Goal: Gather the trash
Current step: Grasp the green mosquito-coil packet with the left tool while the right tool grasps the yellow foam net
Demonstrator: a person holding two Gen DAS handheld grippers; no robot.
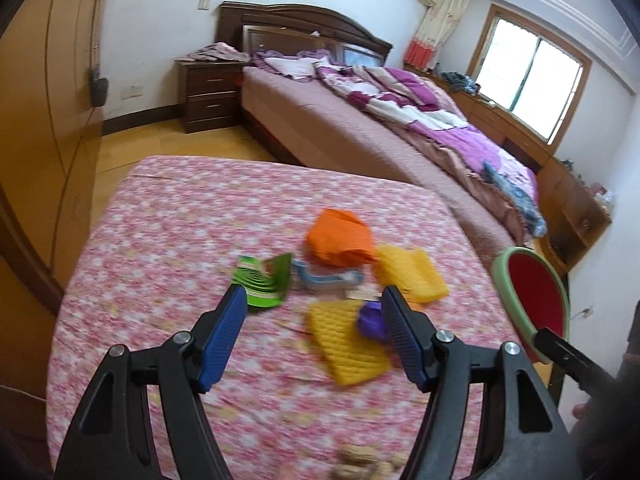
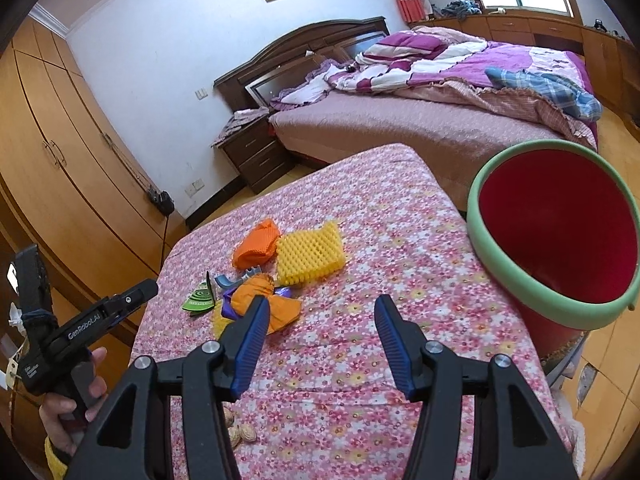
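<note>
Both jaws apart and empty, left hand-held gripper (image 1: 312,312) and right hand-held gripper (image 2: 320,320) hover over scattered trash (image 2: 280,272) mid-desk (image 2: 360,380), red bin (image 2: 560,240) at desk's edge, likely to receive it.

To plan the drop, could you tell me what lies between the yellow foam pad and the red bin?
Only bare flowered tablecloth lies between the pad and the bin, seen from the right wrist.
</note>
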